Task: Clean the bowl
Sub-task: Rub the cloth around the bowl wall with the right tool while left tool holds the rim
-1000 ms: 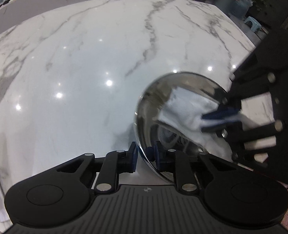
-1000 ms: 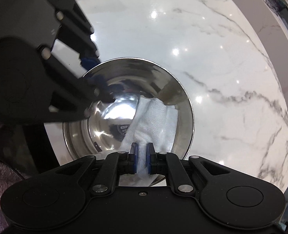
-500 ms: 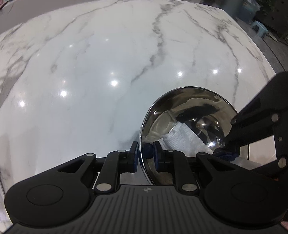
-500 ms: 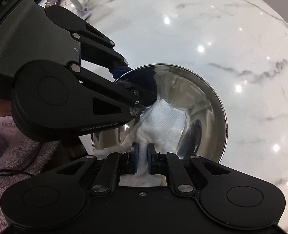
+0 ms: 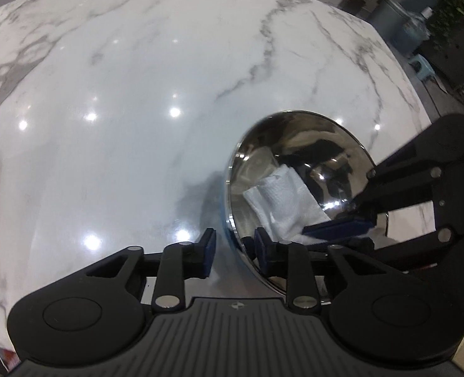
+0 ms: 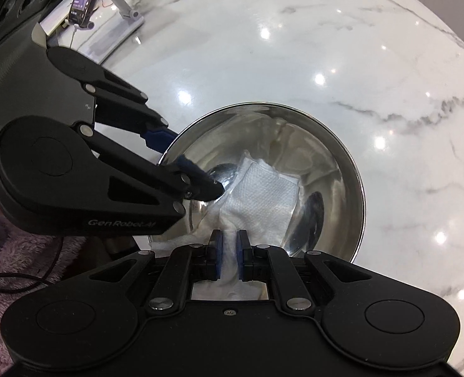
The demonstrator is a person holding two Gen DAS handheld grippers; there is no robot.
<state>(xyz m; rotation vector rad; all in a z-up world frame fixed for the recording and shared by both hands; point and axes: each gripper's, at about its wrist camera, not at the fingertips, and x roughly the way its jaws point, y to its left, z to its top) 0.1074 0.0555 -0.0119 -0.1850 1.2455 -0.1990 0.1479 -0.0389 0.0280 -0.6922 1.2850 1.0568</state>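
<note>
Marble counter [image 6: 294, 62]; shiny steel bowl [image 6: 342, 169]

Black tongs [image 6: 229, 256], blue pads [image 6: 218, 256], silver screws.

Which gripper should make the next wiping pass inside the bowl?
Right. The right gripper is shut on the paper towel, already inside the bowl. The left gripper straddles the rim.

The left gripper [image 6: 181, 154] bears pale lettering on its black side plate, reading roughly "GenRobot.AI"; the phone [image 6: 83, 6] screen behind is too blurred to read.
</note>
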